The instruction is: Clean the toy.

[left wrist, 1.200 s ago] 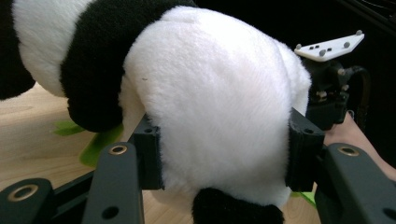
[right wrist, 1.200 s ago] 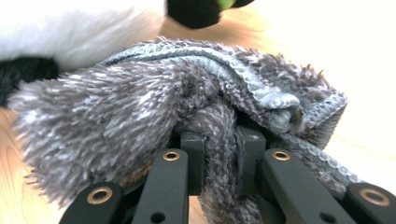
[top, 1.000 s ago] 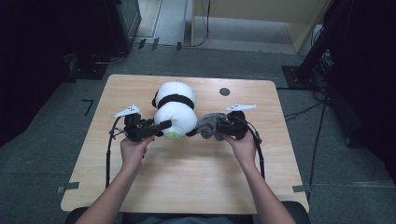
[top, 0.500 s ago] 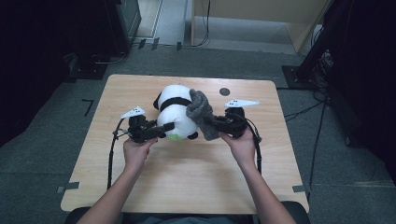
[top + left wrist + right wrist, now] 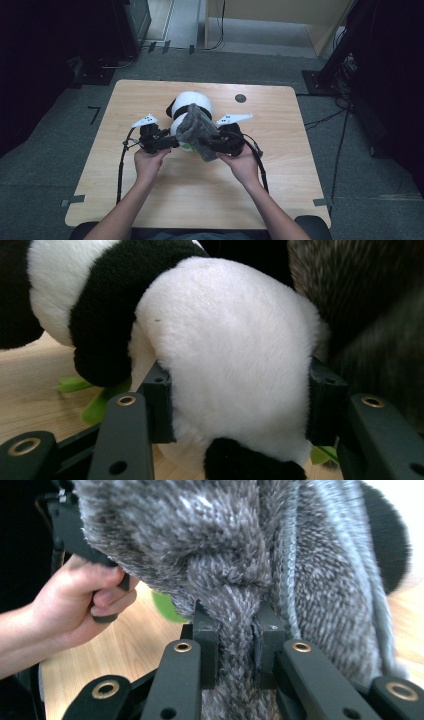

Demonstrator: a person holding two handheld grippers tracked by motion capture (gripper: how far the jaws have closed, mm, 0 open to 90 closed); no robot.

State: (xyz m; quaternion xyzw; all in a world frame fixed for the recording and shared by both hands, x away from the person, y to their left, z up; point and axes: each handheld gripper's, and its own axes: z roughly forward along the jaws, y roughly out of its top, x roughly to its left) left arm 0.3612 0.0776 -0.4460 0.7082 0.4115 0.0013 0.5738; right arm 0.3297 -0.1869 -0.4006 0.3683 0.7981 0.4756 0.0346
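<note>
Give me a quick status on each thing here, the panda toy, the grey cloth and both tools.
Panda plush: on the table, clamped at its white body.
Grey fuzzy cloth: lifted, bunched, draped against the panda.
Left tool: shut on the panda plush.
Right tool: shut on a pinched fold of cloth.

Panda toy (image 5: 235,355) – soft plush, short smooth white and black pile. Grey cloth (image 5: 280,555) – shaggy, rough fleece with a knitted ribbed edge. Fingers (image 5: 207,645) – matt black plastic, brass-look rivets. Surface (image 5: 280,190) – pale wood grain, smooth, matt.
</note>
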